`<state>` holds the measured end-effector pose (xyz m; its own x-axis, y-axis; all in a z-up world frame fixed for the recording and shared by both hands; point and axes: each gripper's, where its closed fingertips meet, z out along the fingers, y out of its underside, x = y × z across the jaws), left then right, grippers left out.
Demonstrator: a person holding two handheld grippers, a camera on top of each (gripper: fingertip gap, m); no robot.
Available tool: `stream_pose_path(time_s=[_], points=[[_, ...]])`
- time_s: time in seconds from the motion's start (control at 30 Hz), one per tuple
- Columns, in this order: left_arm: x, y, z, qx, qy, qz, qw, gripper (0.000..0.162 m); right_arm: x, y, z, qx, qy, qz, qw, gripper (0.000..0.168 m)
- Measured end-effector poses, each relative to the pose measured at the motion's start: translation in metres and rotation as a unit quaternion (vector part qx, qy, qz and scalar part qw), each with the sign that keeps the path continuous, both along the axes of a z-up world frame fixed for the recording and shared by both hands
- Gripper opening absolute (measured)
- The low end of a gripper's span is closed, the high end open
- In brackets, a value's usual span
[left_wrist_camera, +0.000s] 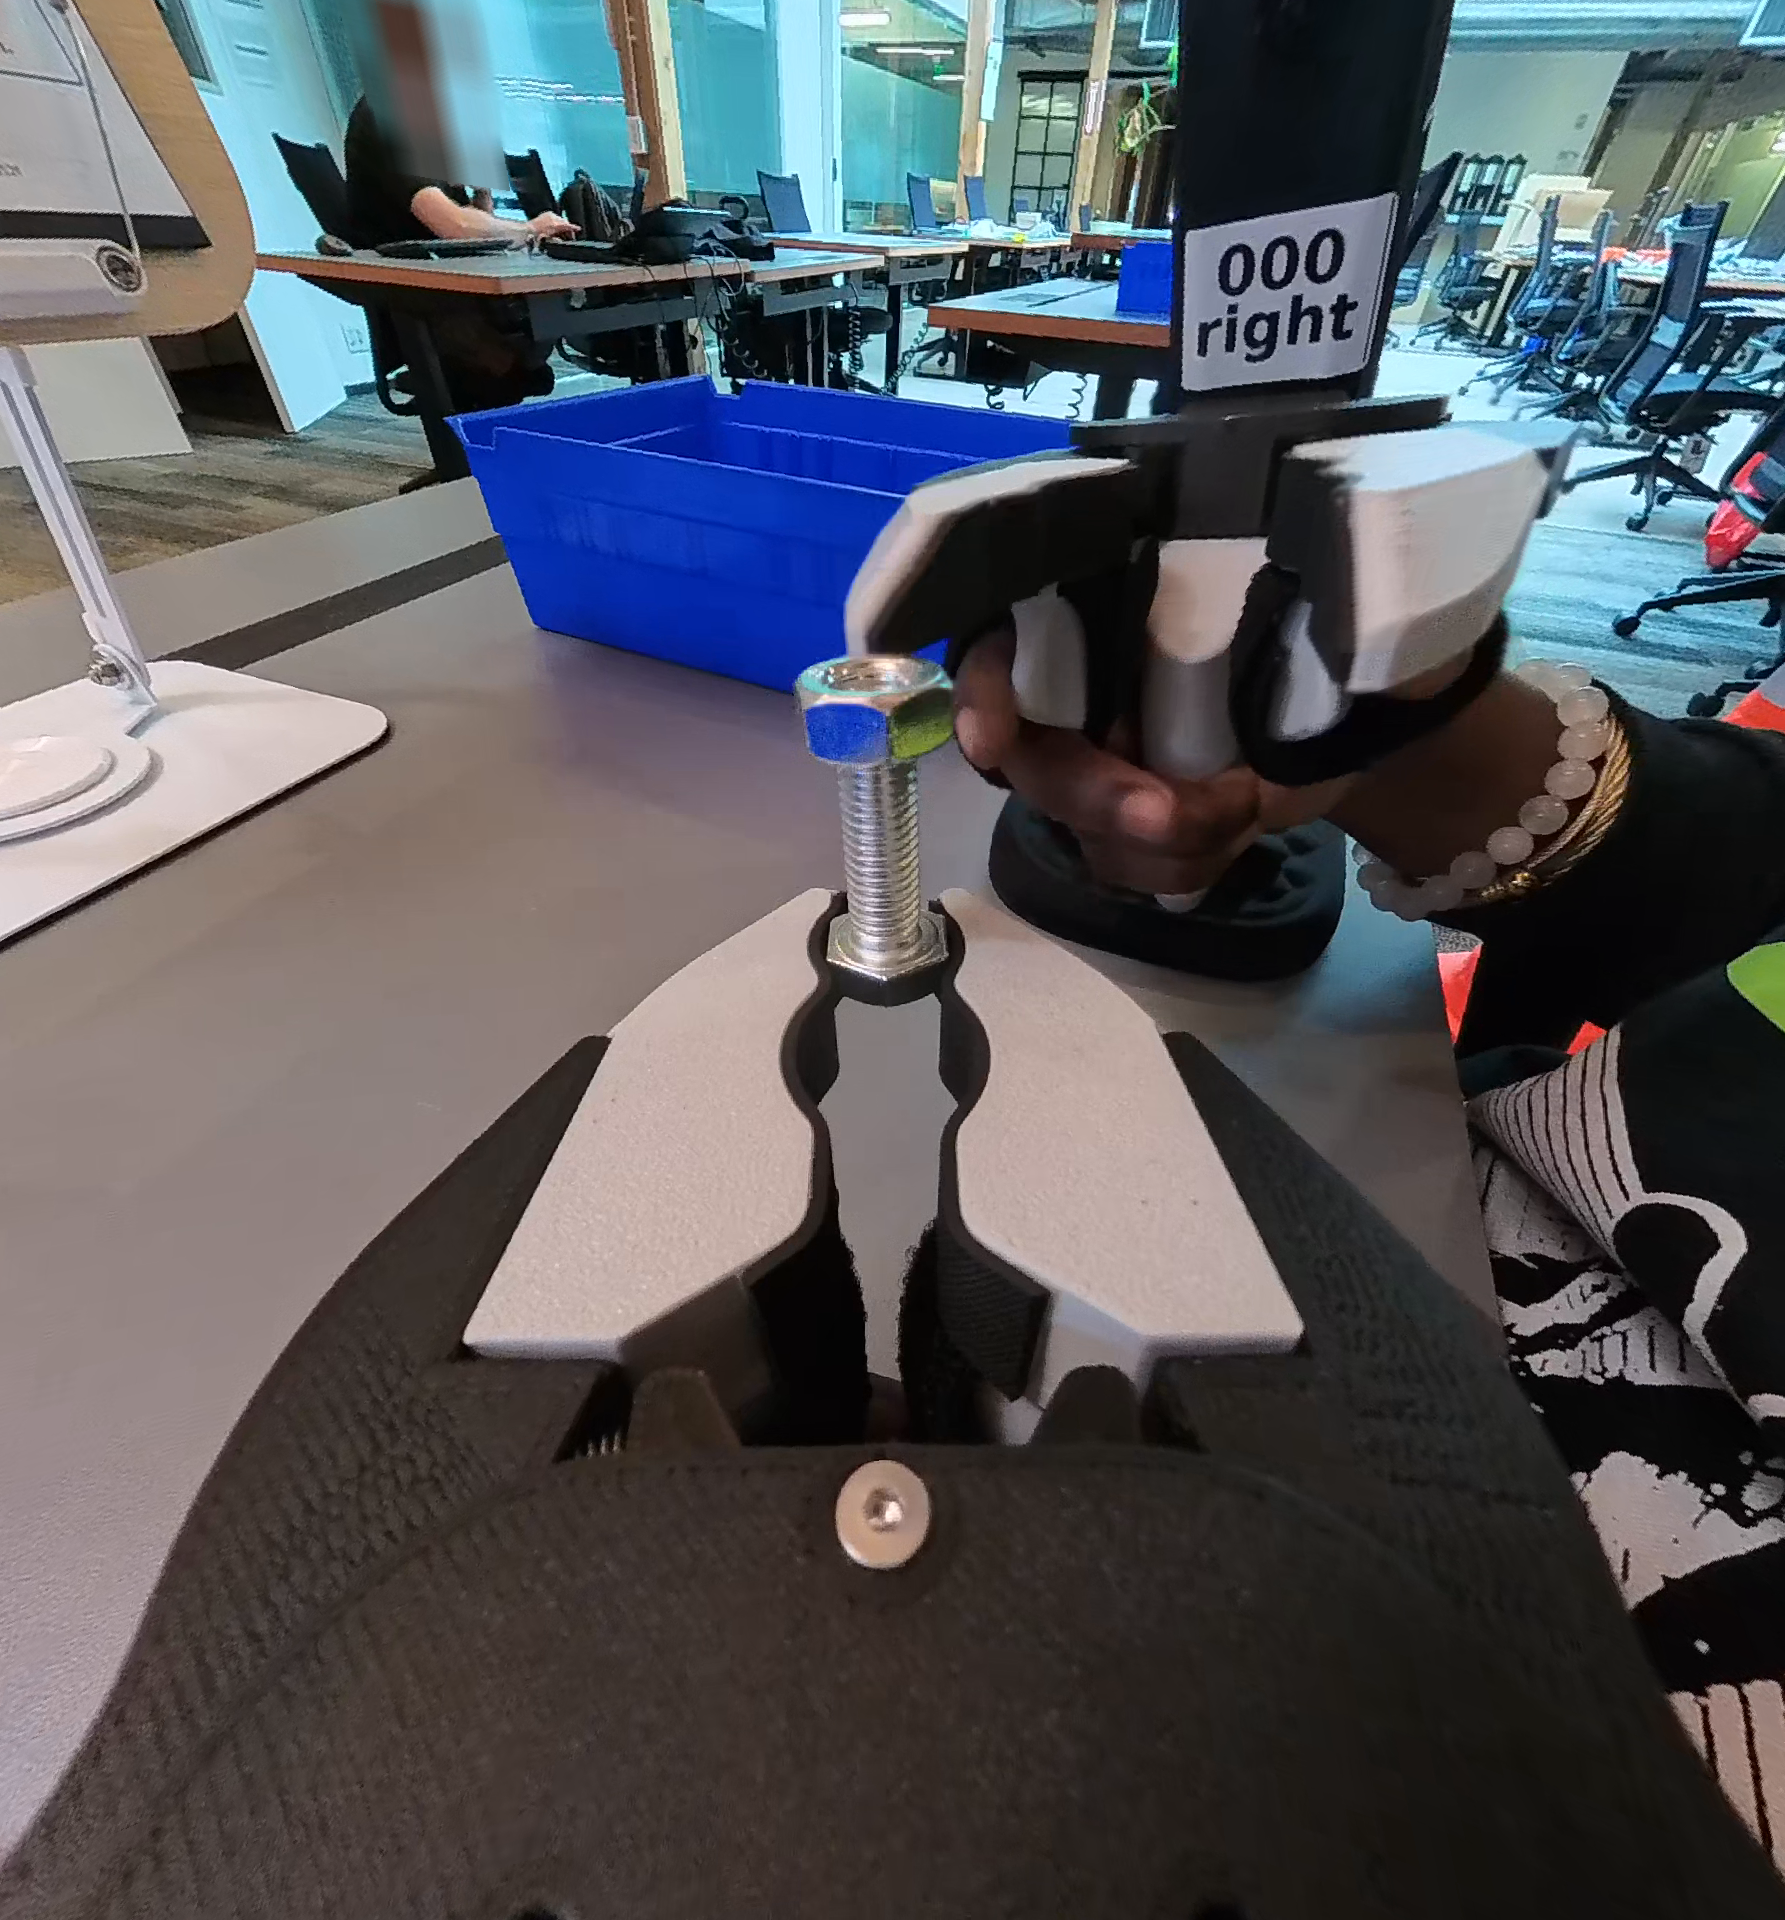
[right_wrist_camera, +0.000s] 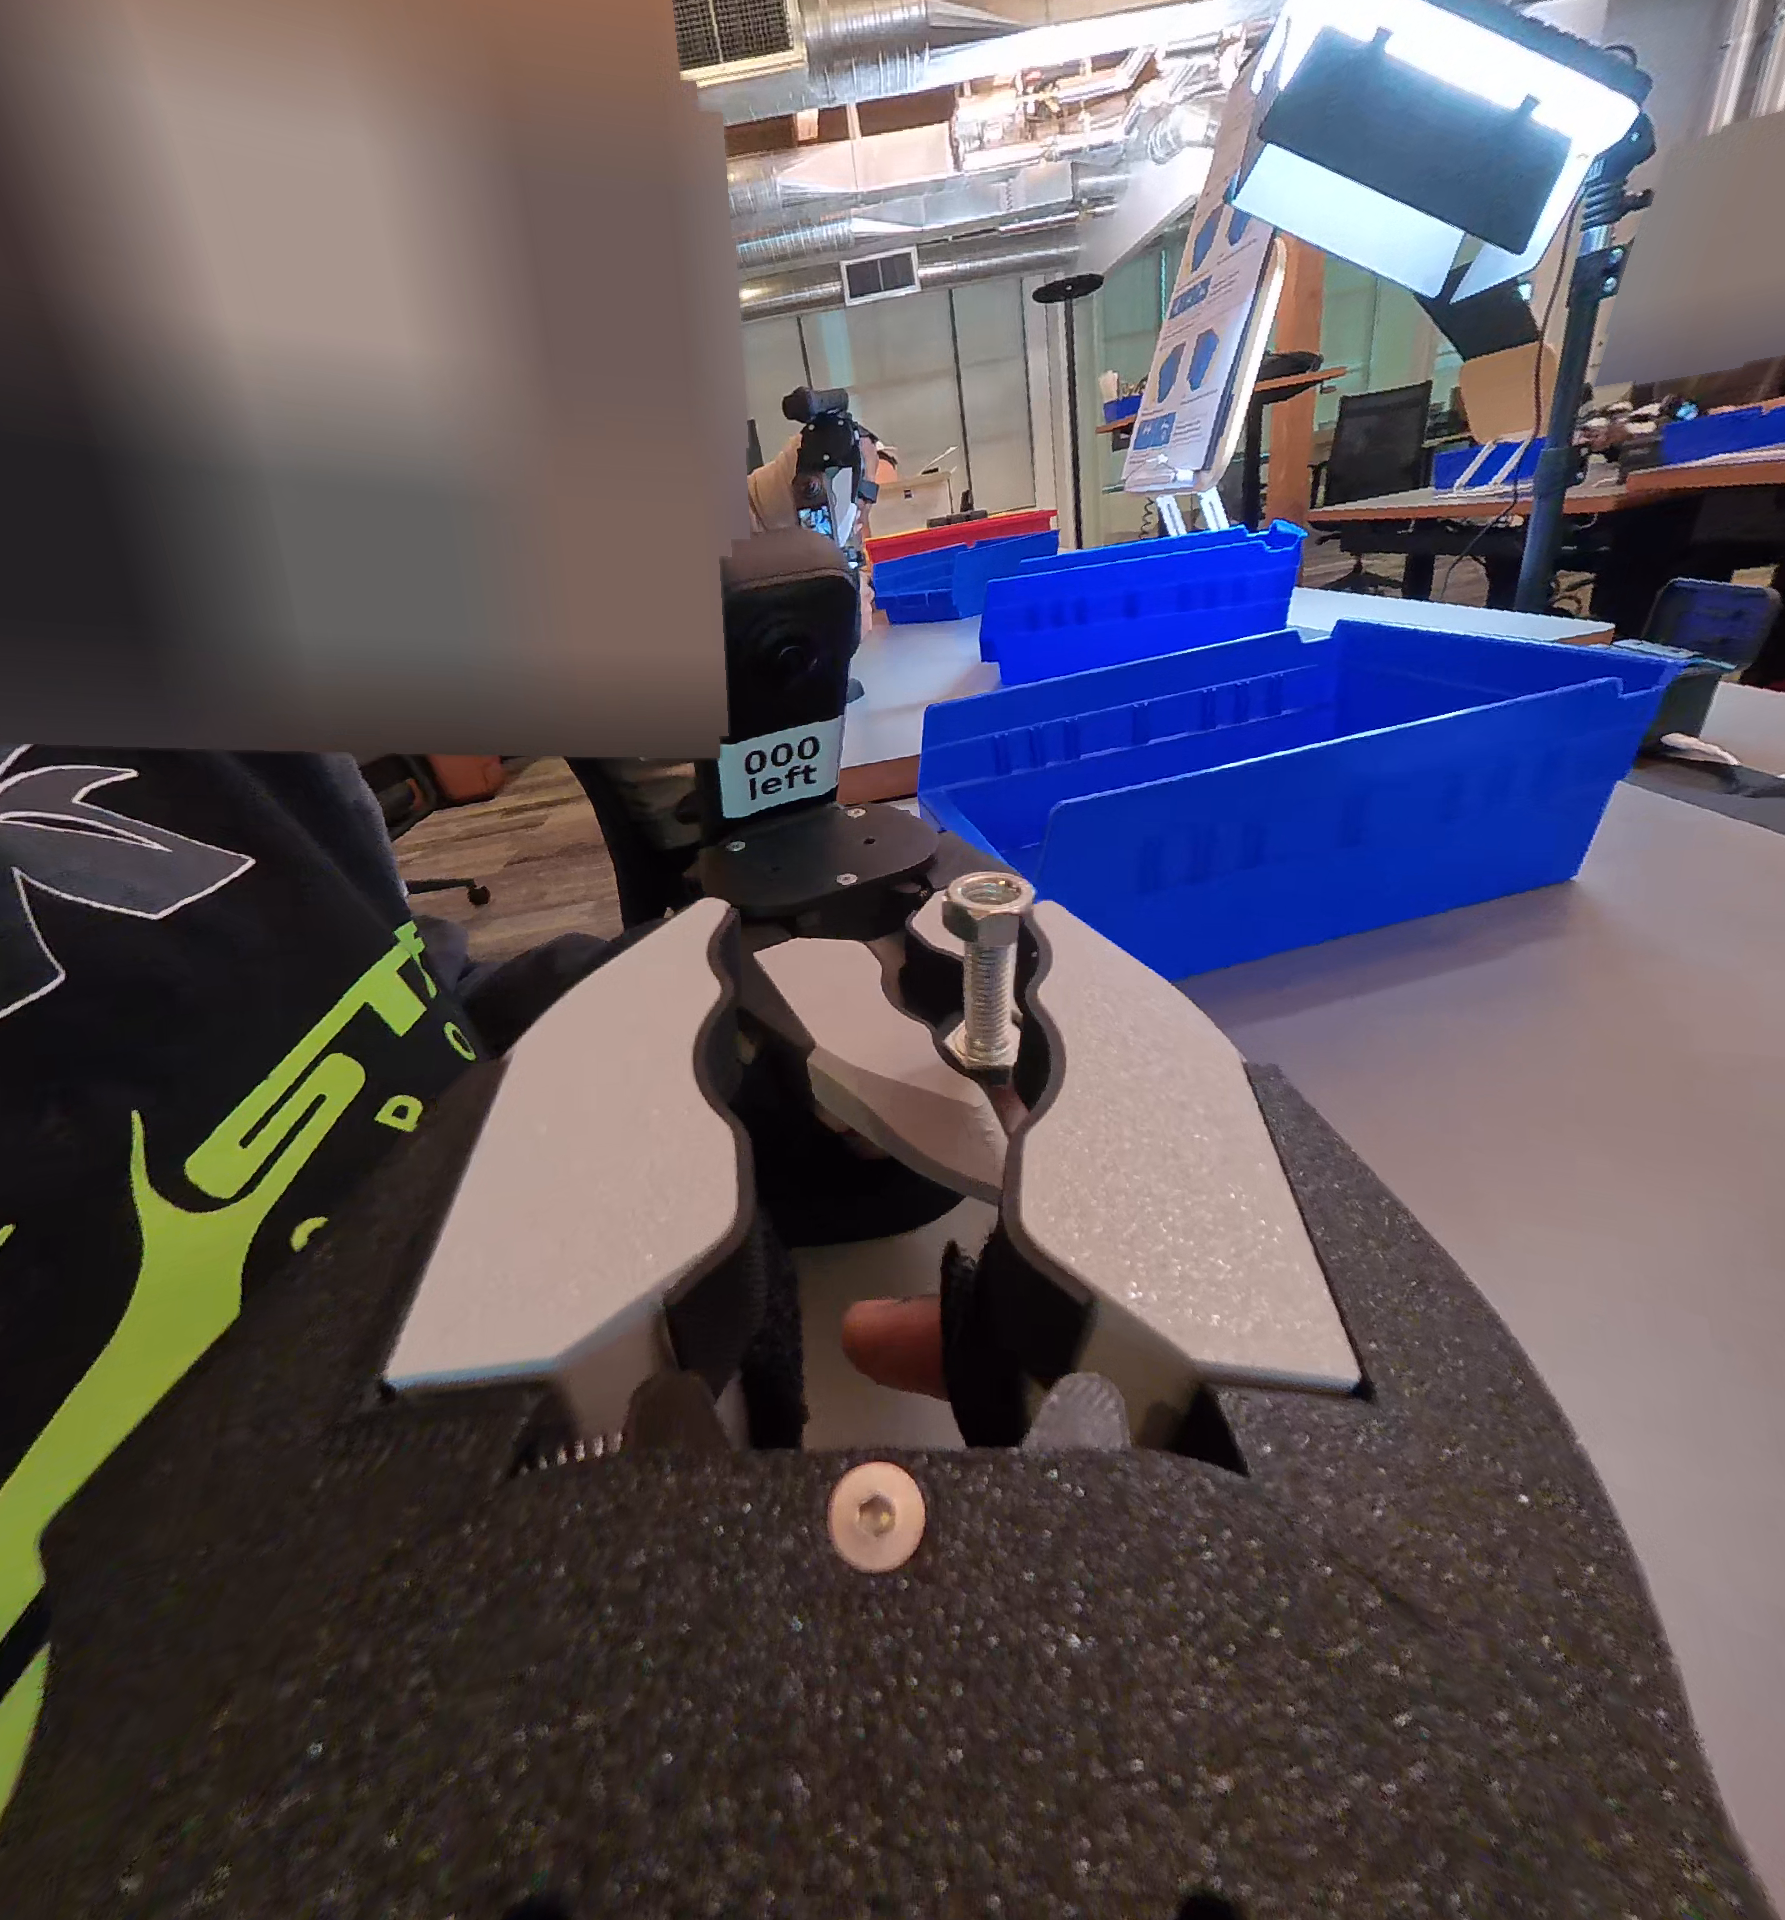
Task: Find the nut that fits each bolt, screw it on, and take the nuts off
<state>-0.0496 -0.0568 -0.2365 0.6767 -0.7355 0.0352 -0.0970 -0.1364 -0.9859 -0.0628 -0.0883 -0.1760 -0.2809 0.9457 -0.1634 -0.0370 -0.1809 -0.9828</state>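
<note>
Bolt (left_wrist_camera: 880, 862) stands upright, head clamped in the left gripper (left_wrist_camera: 886, 961), nut (left_wrist_camera: 875, 709) barely threaded at its tip, while the right gripper (right_wrist_camera: 883, 997), spread wide beside it, apparently empty, could knock the nut off or cross-thread it.

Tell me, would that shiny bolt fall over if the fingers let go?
Probably. The bolt stands tall on its small head with a nut on top, so it looks top-heavy. It's shiny metal, likely stiff, and might roll on the smooth table.
</note>
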Motion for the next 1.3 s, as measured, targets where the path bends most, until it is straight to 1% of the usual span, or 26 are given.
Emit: stream_pose_path(time_s=[0.1,0.23,0.3,0.43,0.63,0.7,0.87,1.0,1.17,1.3], points=[[0.001,0.000,0.000,0.000,0.002,-0.002,1.000,0.015,-0.004,0.003,0.002,-0.005,0.007,-0.005,1.000,0.057],[0.001,0.000,-0.001,0.000,0.004,-0.004,1.000,0.015,-0.013,-0.002,0.000,0.005,-0.003,0.008,1.000,0.065],[0.001,0.000,0.000,0.000,0.003,-0.003,1.000,0.015,-0.015,-0.004,0.000,0.006,-0.006,0.014,1.000,0.065],[0.000,0.000,0.000,-0.001,-0.001,-0.001,1.000,0.015,-0.010,-0.004,0.000,0.007,-0.006,0.010,1.000,0.061],[-0.001,0.000,0.001,-0.002,-0.003,0.000,1.000,0.015,0.002,-0.002,0.000,0.007,-0.002,0.001,1.000,0.050],[0.000,0.000,0.001,-0.001,-0.001,-0.001,1.000,0.015,0.001,0.003,0.002,0.005,0.004,-0.009,1.000,0.051],[0.001,0.000,0.000,-0.002,0.001,-0.004,1.000,0.015,-0.011,0.000,0.000,0.007,-0.002,0.001,1.000,0.064],[0.001,-0.001,0.000,-0.002,0.001,-0.005,1.000,0.015,-0.015,-0.003,0.000,0.010,-0.004,0.011,1.000,0.065],[0.000,0.000,0.001,-0.003,-0.003,-0.003,1.000,0.015,-0.006,-0.003,0.000,0.013,-0.004,0.007,1.000,0.057],[0.000,0.000,0.000,-0.004,-0.002,-0.003,1.000,0.015,0.003,-0.005,0.000,0.015,0.001,0.014,1.000,0.041]])
